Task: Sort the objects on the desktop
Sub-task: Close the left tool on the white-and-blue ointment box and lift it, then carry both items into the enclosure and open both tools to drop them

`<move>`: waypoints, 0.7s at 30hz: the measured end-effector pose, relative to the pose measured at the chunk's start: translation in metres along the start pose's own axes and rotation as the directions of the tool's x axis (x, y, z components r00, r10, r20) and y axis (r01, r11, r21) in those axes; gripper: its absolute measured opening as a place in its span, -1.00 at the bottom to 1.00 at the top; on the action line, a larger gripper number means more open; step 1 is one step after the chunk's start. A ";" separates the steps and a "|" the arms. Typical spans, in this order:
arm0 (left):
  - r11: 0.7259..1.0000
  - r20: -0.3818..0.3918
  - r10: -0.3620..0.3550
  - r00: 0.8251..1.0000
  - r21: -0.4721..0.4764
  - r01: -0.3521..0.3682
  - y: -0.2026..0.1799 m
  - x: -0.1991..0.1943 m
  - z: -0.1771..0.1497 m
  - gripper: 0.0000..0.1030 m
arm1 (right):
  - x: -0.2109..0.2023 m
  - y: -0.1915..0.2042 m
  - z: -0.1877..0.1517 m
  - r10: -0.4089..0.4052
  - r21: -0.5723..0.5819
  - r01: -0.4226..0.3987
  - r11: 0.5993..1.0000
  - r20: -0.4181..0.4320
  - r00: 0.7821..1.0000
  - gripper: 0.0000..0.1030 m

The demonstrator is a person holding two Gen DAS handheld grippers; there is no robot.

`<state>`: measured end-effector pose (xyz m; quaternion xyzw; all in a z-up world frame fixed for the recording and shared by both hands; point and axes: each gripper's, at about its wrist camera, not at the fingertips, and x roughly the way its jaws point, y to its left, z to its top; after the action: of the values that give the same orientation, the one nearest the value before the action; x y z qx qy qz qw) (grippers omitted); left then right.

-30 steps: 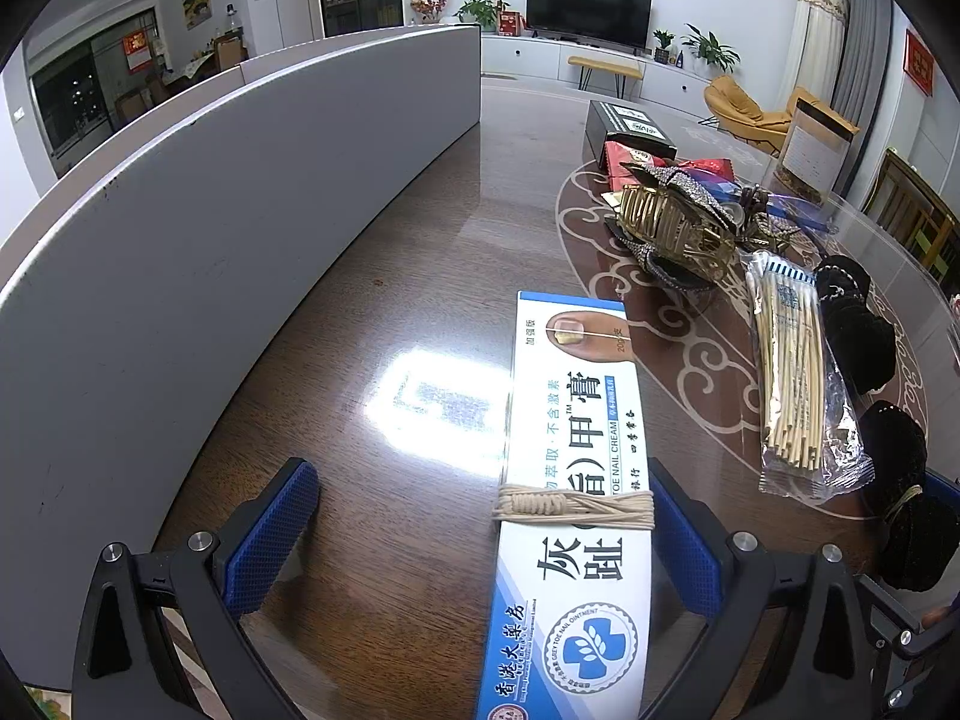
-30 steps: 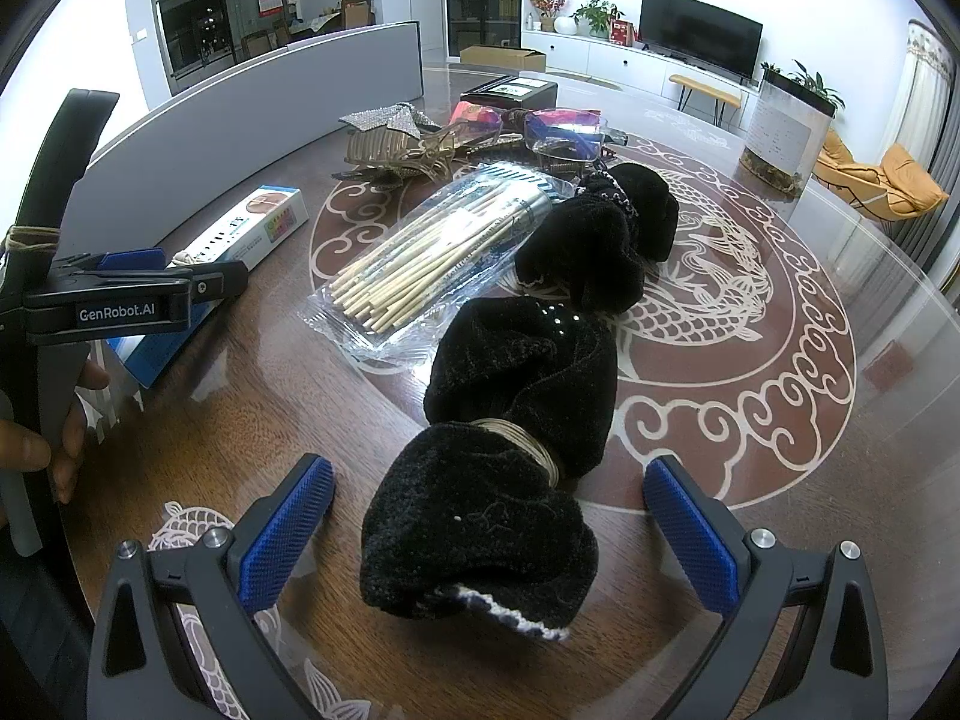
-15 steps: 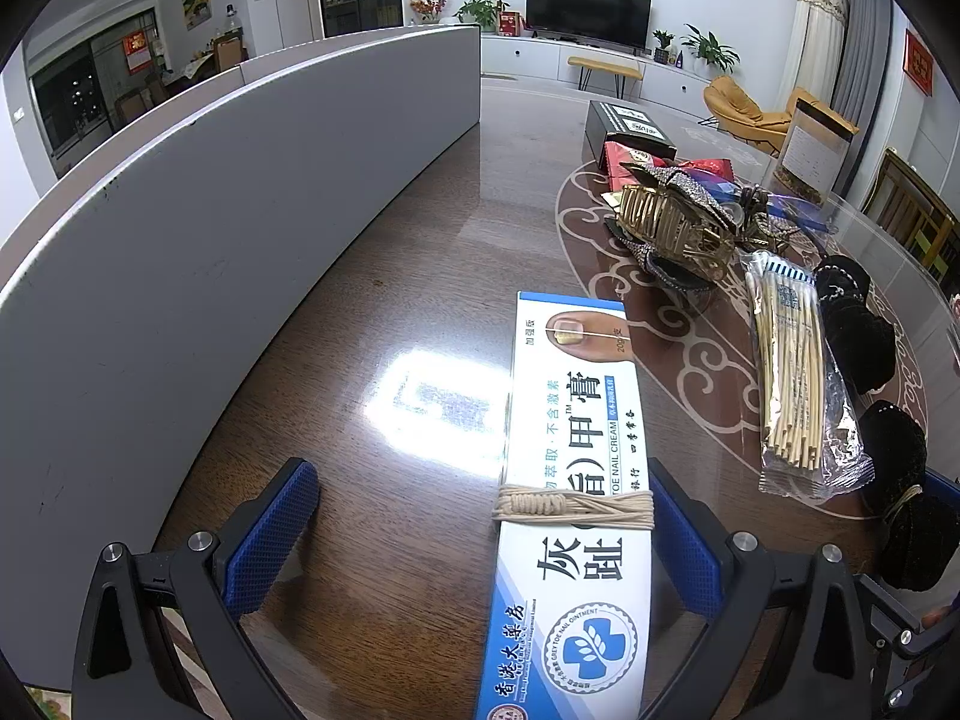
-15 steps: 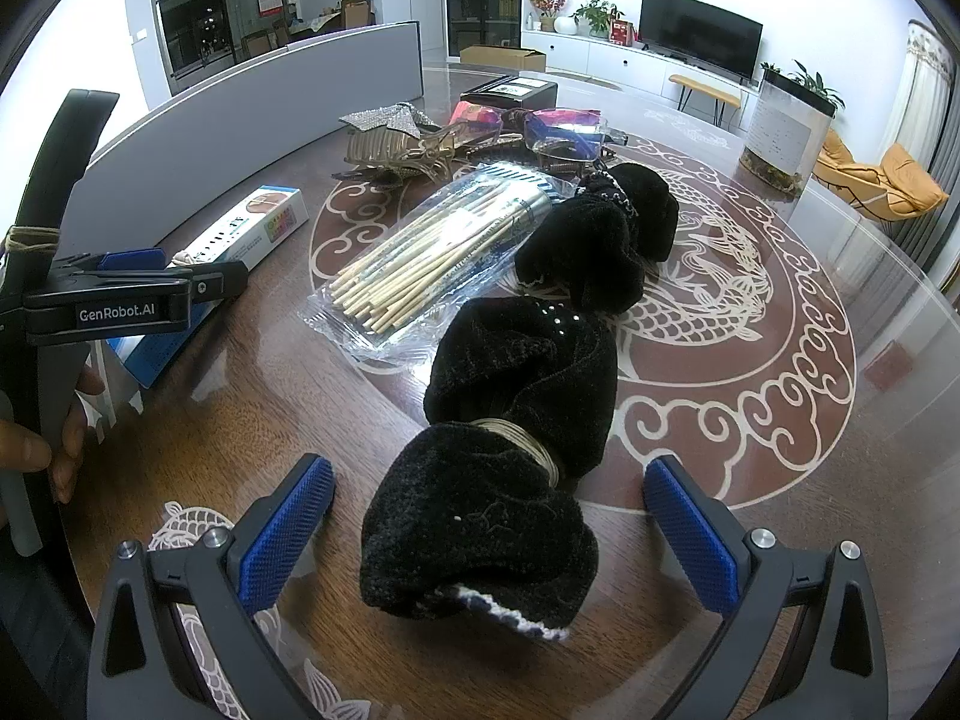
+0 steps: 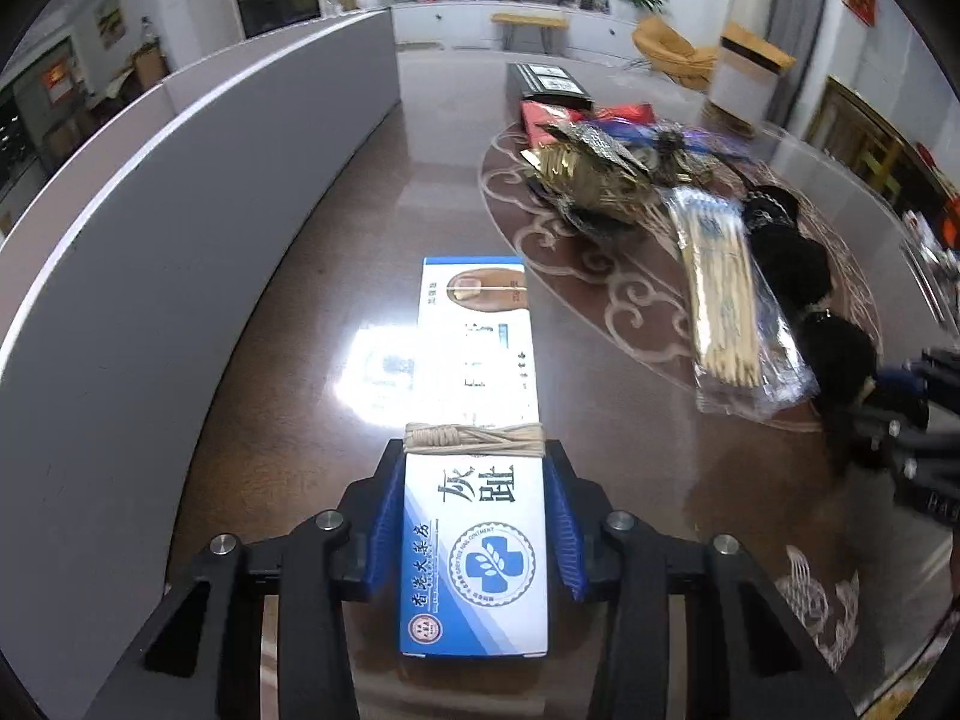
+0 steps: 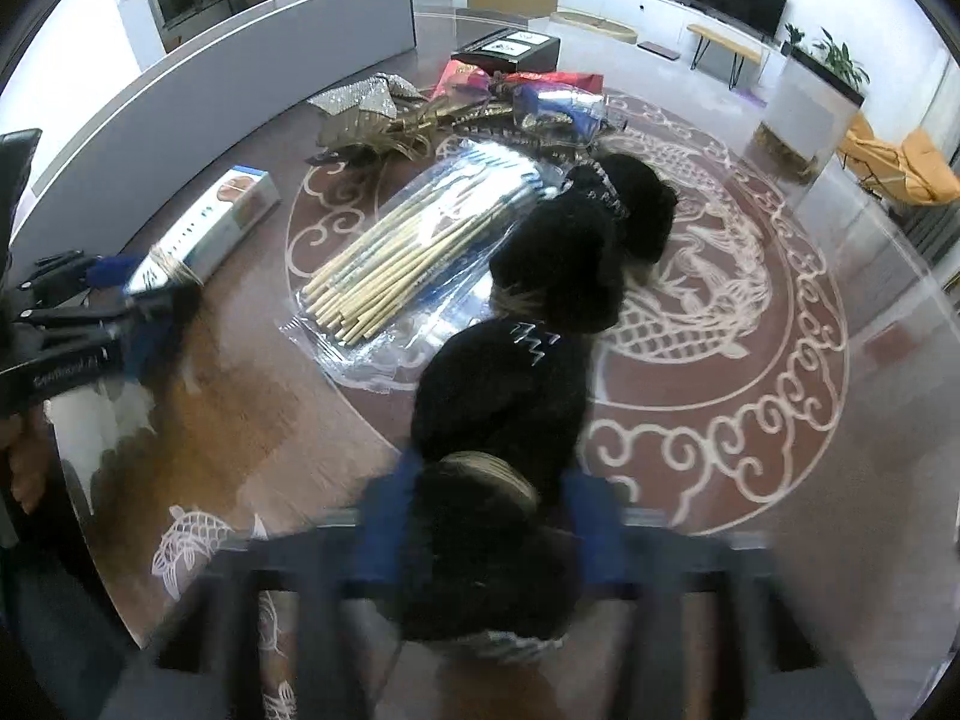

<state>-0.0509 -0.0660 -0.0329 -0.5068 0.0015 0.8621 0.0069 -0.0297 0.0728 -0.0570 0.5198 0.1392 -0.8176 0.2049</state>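
Closing on the ointment box (image 5: 474,546) lying flat on the brown table (image 5: 270,450): left gripper (image 5: 474,531), blue pads touching both long sides. Closing likewise, right gripper (image 6: 486,531), pinching the near end of the black plush bundle (image 6: 504,396) beside the bagged sticks (image 6: 408,258).

Blue-white ointment box (image 5: 477,468) flat; black fuzzy bundle (image 6: 504,396) alongside.
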 end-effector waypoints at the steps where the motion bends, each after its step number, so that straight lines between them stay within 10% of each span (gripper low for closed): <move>1: 1.000 0.005 -0.012 1.000 0.001 0.012 0.001 -0.003 -0.003 -0.16 | -0.005 -0.002 -0.002 0.007 0.010 -0.007 1.000 0.003 1.000 -0.26; 13: 0.993 0.203 -0.096 0.975 -0.044 0.107 0.039 -0.114 -0.004 -0.16 | -0.100 0.043 0.017 0.003 -0.105 0.018 0.994 0.199 0.980 -0.27; 21: 0.972 0.235 0.098 0.967 -0.229 -0.043 0.177 -0.164 0.018 -0.16 | -0.118 0.146 0.129 0.245 -0.233 -0.177 0.956 0.305 0.920 -0.27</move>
<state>0.0107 -0.2442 0.1183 -0.3935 -0.0776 0.9125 -0.0807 -0.0174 -0.0896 0.1019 0.3640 0.1277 -0.8477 0.3641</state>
